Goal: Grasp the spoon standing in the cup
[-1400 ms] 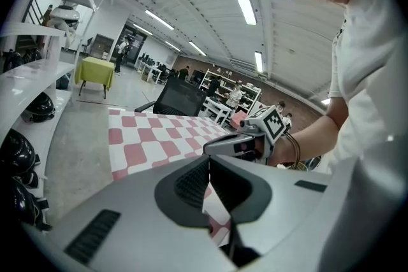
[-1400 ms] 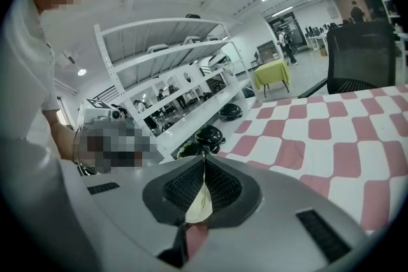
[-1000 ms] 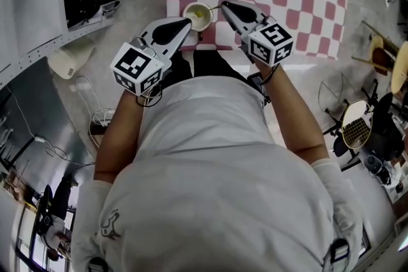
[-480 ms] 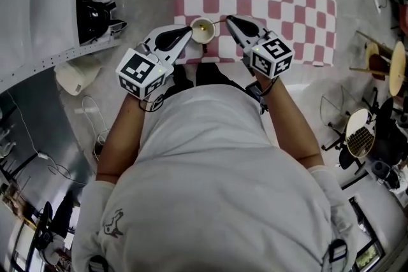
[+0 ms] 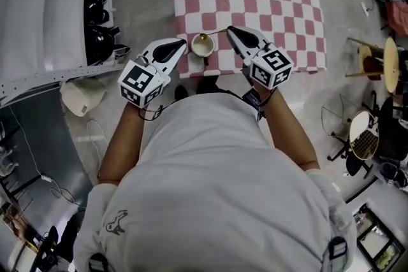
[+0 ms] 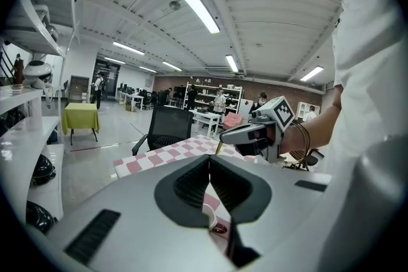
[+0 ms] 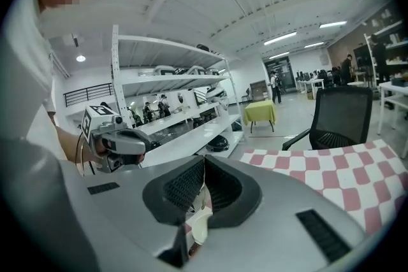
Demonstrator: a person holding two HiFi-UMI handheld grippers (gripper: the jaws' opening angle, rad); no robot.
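A small white cup (image 5: 203, 45) stands near the front edge of the pink-and-white checked cloth (image 5: 268, 3). A thin spoon (image 5: 218, 31) leans out of it to the right. My right gripper (image 5: 228, 28) is shut on the spoon's handle end, which the left gripper view shows as the spoon (image 6: 218, 148) under the right gripper (image 6: 221, 139). My left gripper (image 5: 185, 42) is shut and empty just left of the cup. Below the closed jaws I see the cup (image 6: 210, 216) from the left gripper (image 6: 210, 159), and the cup (image 7: 201, 226) from the right gripper (image 7: 204, 159).
White shelving (image 5: 57, 16) holding black helmets (image 5: 97, 6) runs along the left. A black office chair (image 6: 169, 127) stands beyond the table. Stools and wire items (image 5: 366, 111) crowd the right side. The person's torso fills the lower head view.
The head view has shifted, so the table and cup sit lower and smaller in frame. Both grippers keep their places either side of the cup, with the spoon still at the right gripper's tip.
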